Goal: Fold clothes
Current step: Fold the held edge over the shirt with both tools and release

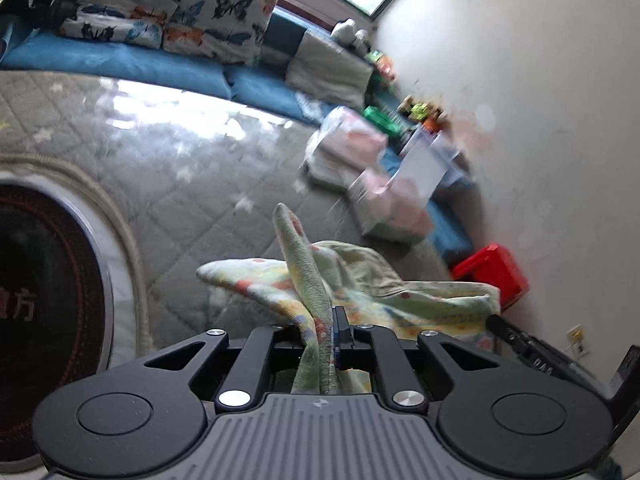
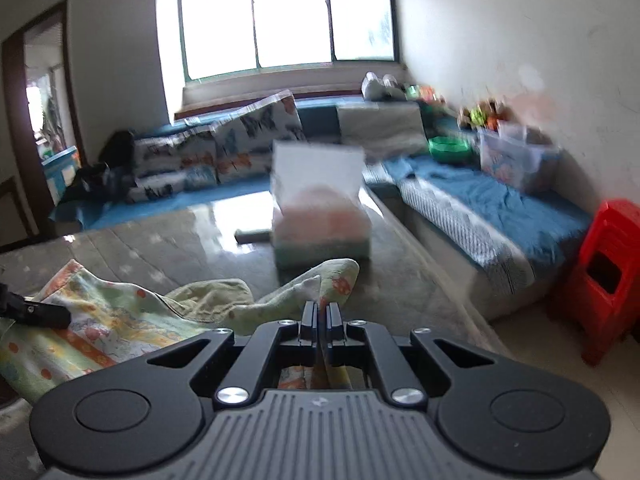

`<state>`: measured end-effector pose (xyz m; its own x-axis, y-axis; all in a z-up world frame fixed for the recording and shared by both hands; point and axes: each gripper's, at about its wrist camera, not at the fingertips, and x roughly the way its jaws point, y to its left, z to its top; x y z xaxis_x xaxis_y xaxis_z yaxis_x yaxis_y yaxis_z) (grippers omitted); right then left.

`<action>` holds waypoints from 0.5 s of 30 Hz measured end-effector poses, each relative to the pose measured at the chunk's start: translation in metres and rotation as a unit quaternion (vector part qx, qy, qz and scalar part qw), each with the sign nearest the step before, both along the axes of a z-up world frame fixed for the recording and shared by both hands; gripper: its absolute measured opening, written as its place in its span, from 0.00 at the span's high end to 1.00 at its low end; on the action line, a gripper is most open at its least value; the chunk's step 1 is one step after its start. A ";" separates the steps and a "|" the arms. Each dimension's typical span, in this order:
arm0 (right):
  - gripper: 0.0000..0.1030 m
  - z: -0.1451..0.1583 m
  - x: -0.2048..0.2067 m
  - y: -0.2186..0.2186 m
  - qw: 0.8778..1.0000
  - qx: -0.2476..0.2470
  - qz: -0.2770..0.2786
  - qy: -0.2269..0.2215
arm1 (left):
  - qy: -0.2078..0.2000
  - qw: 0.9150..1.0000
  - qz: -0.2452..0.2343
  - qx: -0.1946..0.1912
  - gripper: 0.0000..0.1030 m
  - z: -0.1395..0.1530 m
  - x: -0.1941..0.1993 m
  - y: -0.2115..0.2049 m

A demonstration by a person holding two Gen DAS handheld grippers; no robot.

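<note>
A pale green printed garment (image 1: pixel 360 280) with orange and yellow patches hangs between my two grippers above the grey quilted mat (image 1: pixel 160 160). My left gripper (image 1: pixel 324 332) is shut on a bunched edge of it, and a fold sticks up past the fingers. My right gripper (image 2: pixel 320 316) is shut on another edge of the same garment (image 2: pixel 120 312). The other gripper's black body shows at the right edge of the left wrist view (image 1: pixel 528 344) and at the left edge of the right wrist view (image 2: pixel 36 314).
A stack of folded clothes (image 2: pixel 320 208) lies on the mat ahead. Blue cushions (image 2: pixel 500 208) and butterfly pillows (image 1: pixel 180 20) line the walls. A red plastic stool (image 2: pixel 608 272) stands at right. A round black plate (image 1: pixel 44 280) lies at the left.
</note>
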<state>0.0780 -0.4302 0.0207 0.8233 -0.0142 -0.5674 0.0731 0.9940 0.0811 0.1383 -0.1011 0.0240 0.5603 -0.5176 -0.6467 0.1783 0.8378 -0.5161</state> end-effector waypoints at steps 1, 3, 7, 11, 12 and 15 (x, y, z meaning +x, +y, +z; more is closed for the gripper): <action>0.96 -0.008 0.002 -0.003 1.000 -0.001 -0.005 0.009 | 0.007 1.000 0.000 0.010 0.87 -0.006 0.001 -0.001; 0.93 -0.022 0.004 -0.008 1.000 -0.003 -0.016 0.026 | 0.019 0.999 0.006 0.032 0.82 -0.017 0.001 0.002; 0.92 -0.033 0.004 -0.016 0.999 0.001 -0.034 0.035 | 0.023 0.998 0.023 0.061 0.59 -0.024 0.000 0.016; 0.92 -0.028 0.003 -0.012 0.999 0.016 -0.012 0.025 | -0.002 0.996 0.039 0.077 0.61 -0.011 0.003 0.023; 0.92 -0.027 0.006 -0.007 0.999 0.025 0.000 0.027 | -0.007 0.996 0.039 0.074 0.61 -0.008 0.005 0.022; 0.92 -0.028 0.016 0.007 0.998 0.040 0.031 0.032 | -0.016 0.998 0.022 0.062 0.64 -0.002 0.012 0.010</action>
